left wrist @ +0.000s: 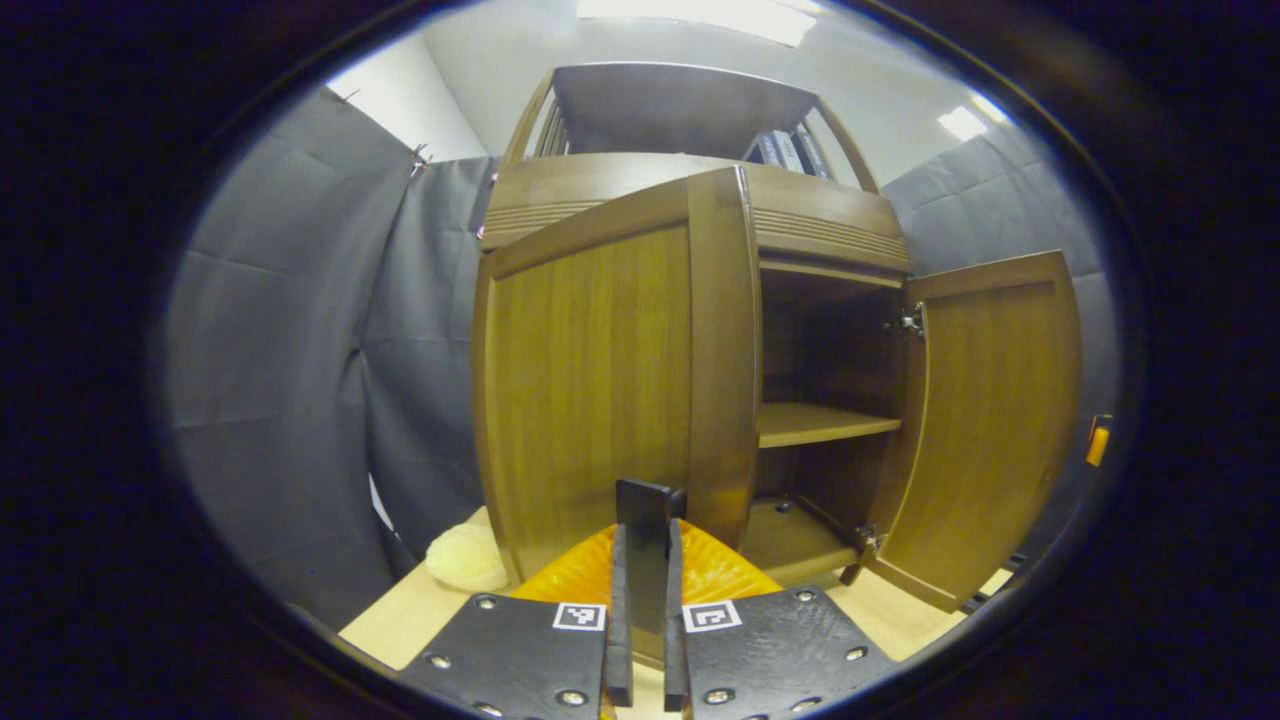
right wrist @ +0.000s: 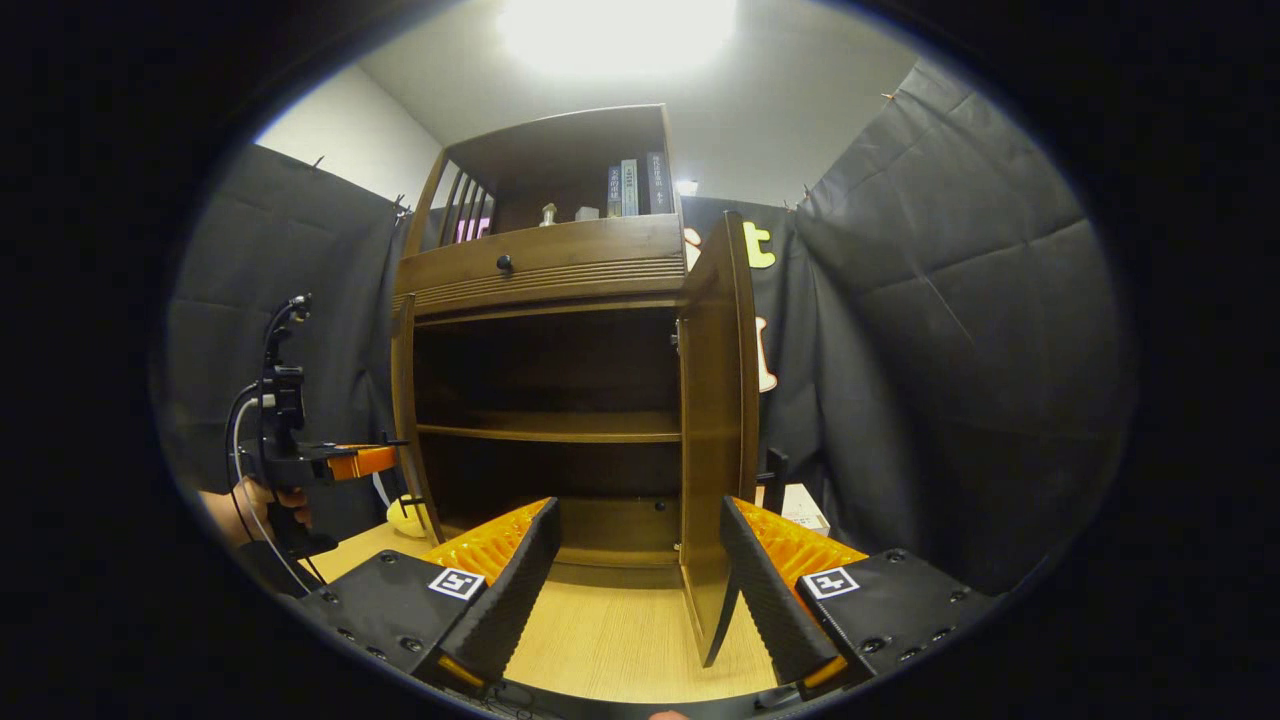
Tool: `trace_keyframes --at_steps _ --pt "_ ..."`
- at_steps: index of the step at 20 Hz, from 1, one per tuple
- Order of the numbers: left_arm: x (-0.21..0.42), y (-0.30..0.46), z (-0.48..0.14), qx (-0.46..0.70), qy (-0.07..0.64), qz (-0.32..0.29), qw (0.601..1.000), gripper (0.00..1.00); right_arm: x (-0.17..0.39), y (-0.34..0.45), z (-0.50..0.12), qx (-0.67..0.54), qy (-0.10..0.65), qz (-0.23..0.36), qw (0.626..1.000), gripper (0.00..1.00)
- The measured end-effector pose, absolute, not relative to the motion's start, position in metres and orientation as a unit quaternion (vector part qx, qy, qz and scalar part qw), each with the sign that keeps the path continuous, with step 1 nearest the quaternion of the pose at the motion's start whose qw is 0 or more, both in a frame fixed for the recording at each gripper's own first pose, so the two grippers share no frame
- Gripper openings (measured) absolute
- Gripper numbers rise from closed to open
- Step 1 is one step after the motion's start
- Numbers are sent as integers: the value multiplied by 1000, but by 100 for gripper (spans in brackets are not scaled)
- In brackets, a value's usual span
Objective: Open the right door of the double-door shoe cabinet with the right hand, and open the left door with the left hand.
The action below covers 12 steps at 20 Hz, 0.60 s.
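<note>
Pale lumpy object (left wrist: 465,558) lies beside the brown wooden shoe cabinet (right wrist: 545,270); left gripper (left wrist: 645,515) pinches its swung-out left door (left wrist: 600,380), right gripper (right wrist: 640,560) spread wide.

Warm brown wood with a soft satin sheen on the shoe cabinet (left wrist: 620,190), grain running up the left door (left wrist: 590,390) and the right door (left wrist: 1000,410). Small bright metal hinge (left wrist: 910,322). Ribbed matt black rubbery pads (right wrist: 760,590), glossy orange plastic behind. Pale matt wood floor (right wrist: 620,640). Dull wrinkled dark cloth wall (right wrist: 950,350).
</note>
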<state>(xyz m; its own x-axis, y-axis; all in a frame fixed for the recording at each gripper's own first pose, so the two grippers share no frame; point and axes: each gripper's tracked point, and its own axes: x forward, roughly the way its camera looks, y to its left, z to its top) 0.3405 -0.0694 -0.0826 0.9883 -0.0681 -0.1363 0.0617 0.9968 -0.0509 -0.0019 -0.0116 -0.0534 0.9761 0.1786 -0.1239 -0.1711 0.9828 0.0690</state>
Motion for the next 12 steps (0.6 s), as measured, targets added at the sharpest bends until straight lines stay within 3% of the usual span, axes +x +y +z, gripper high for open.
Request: trace_keyframes --at_steps 5,10,11,12 --pt "324 -49 -85 -41 74 -28 996 16 -1 -8 -53 35 66 92 993 99" --pt "303 -24 -84 -41 67 -11 997 10 -1 13 -51 36 64 109 991 98" --pt "302 -20 -85 -43 67 -14 997 10 -1 18 -51 34 63 113 991 94" --pt "300 -17 -85 -47 67 -17 997 10 -2 23 -51 33 62 117 991 98"
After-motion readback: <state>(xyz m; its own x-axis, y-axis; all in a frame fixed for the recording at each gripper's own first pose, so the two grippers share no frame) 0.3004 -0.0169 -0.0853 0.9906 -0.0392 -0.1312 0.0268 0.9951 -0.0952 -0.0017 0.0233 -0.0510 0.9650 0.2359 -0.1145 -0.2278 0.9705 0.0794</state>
